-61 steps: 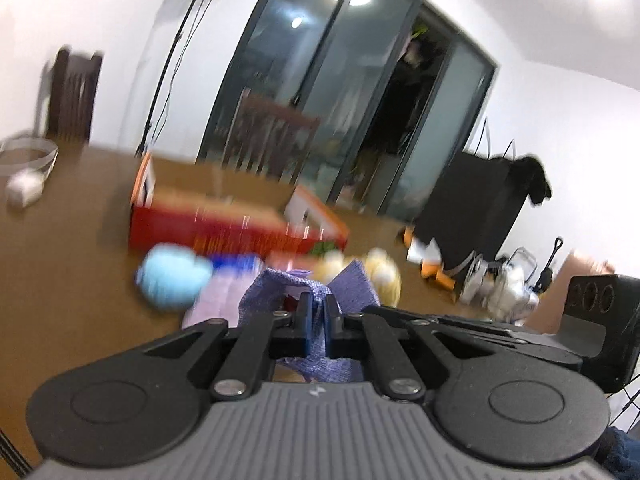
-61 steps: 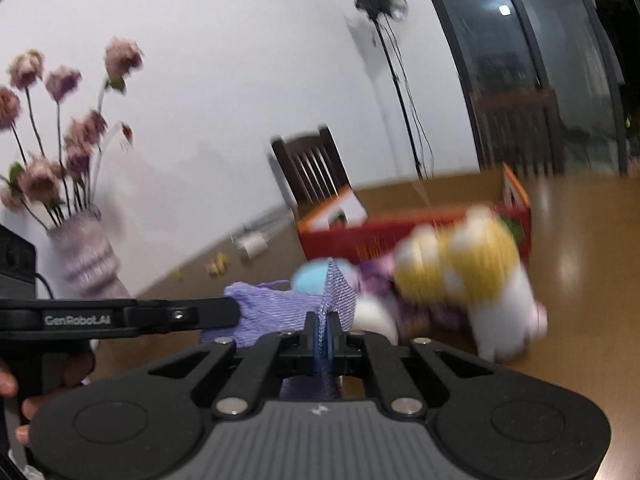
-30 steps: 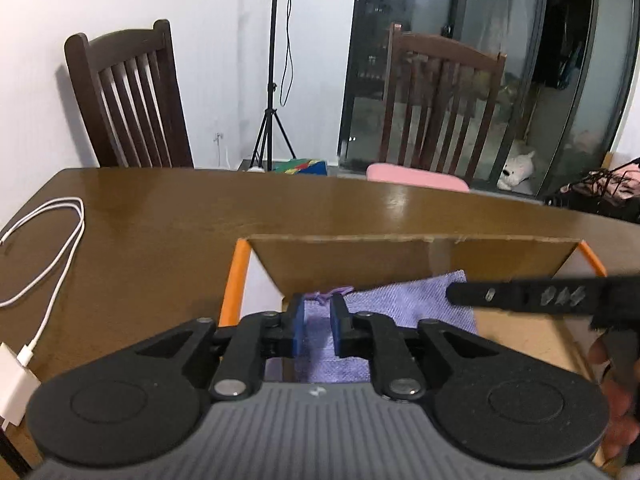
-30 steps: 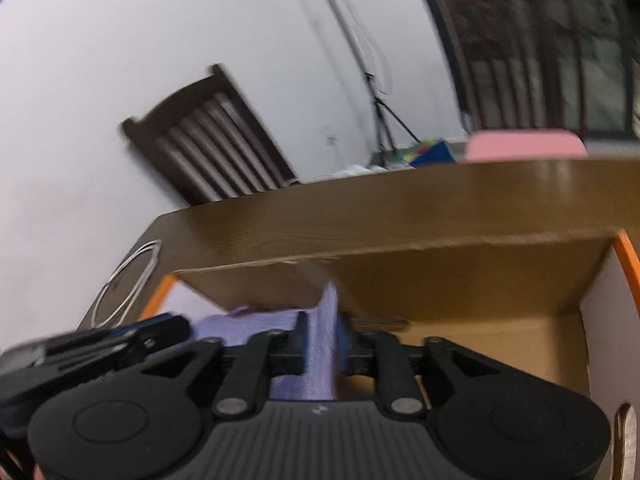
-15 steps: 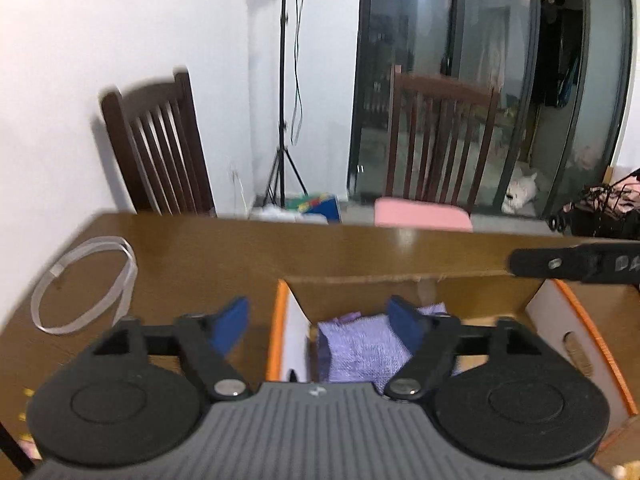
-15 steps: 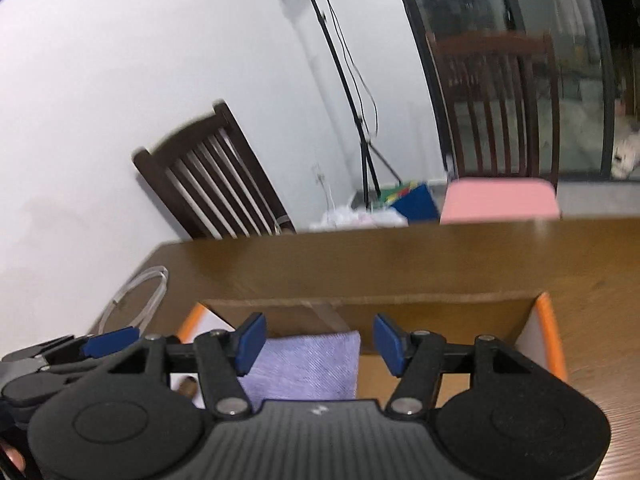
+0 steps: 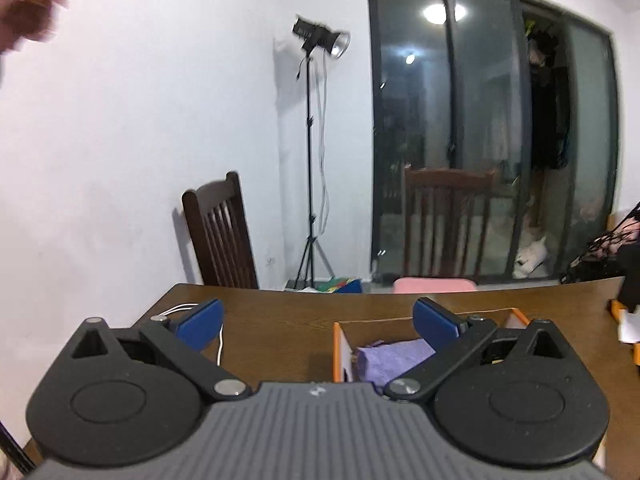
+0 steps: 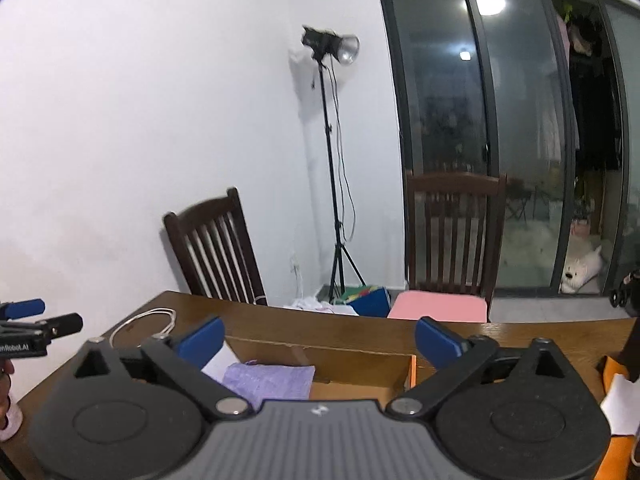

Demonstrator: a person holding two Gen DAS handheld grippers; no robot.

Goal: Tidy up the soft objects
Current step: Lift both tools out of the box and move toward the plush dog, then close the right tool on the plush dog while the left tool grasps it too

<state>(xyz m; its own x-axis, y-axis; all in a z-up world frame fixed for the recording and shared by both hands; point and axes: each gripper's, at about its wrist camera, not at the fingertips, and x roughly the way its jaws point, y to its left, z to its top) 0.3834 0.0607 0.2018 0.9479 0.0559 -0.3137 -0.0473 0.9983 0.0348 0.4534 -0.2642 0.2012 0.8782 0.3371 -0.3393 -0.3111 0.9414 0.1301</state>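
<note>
A purple cloth lies folded inside an open cardboard box with orange edges on the brown table. The same cloth shows in the right wrist view, in the box. My left gripper is open and empty, raised above and left of the box. My right gripper is open and empty, raised above the box. The left gripper also shows at the left edge of the right wrist view.
A white cable lies on the table left of the box. Two dark wooden chairs stand behind the table, one with a pink cushion. A light stand stands by the wall. Papers lie at the right.
Both grippers held the purple cloth, lowered it into the box, opened and let go. Both have since lifted up and away from the box, jaws wide.
</note>
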